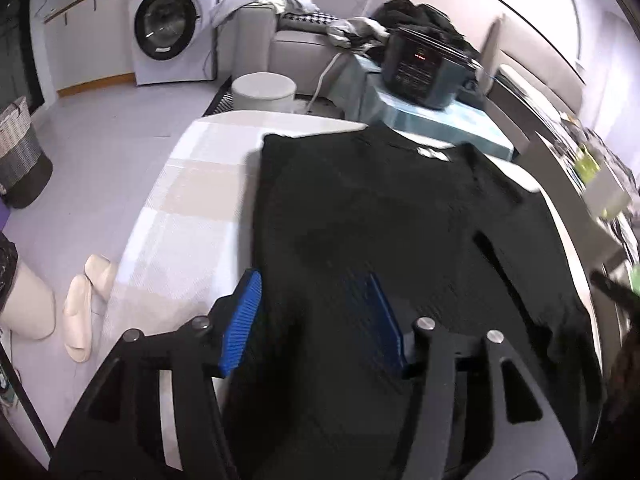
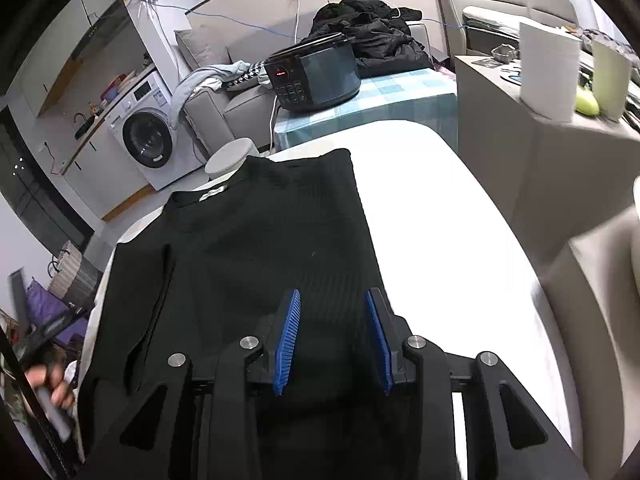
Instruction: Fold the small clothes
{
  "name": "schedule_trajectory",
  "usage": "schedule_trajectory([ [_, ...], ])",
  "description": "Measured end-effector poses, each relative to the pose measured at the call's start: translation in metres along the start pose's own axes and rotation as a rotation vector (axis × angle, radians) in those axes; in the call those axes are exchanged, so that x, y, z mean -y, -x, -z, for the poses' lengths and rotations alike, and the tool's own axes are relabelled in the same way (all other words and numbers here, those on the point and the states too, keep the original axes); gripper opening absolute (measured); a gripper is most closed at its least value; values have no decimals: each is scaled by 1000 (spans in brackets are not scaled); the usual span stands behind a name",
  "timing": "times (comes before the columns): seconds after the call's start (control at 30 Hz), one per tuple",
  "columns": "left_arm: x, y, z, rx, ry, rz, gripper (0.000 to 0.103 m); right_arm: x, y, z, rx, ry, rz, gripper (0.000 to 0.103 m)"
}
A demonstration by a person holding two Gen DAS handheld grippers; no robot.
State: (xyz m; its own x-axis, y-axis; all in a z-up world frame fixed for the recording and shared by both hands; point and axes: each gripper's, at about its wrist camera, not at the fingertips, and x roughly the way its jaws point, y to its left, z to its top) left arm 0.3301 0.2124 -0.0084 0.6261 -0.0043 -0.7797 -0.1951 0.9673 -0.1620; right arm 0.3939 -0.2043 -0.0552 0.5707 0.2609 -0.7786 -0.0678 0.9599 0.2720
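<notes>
While I look down both wrist cameras, this is my count:
Garments on the table: one black top (image 1: 372,216), spread flat on the white table (image 1: 188,208), collar at the far end, hem near me.
Other clothes: one dark pile (image 2: 372,36) far behind.
Cooker: one, dark (image 2: 316,76), on the checked cloth beyond the table.
Washing machine: one (image 1: 172,24), far left.
Slippers: two (image 1: 86,304), on the floor at left.
Left gripper (image 1: 316,320): my jaws stand about half apart over the top's near left edge; pads grip nothing.
Right gripper (image 2: 332,340): jaws partly apart above the near right part, nothing pinched.
</notes>
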Motion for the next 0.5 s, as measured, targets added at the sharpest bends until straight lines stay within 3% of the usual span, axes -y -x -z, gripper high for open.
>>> schedule_trajectory([
  [0.17,1,15,31,-26,-8,12,52,3,-34,1,-100,41,3,35],
  [0.23,-3,24,45,-32,10,8,53,3,-44,3,-103,79,64,29],
  [0.3,-9,32,58,-35,25,0,53,6,-47,3,-73,91,163,11],
  [0.37,-14,37,68,-42,31,-13,54,7,-40,2,-77,58,179,15],
  [0.5,-19,53,93,-48,32,-23,58,-10,-12,21,-60,114,67,20],
])
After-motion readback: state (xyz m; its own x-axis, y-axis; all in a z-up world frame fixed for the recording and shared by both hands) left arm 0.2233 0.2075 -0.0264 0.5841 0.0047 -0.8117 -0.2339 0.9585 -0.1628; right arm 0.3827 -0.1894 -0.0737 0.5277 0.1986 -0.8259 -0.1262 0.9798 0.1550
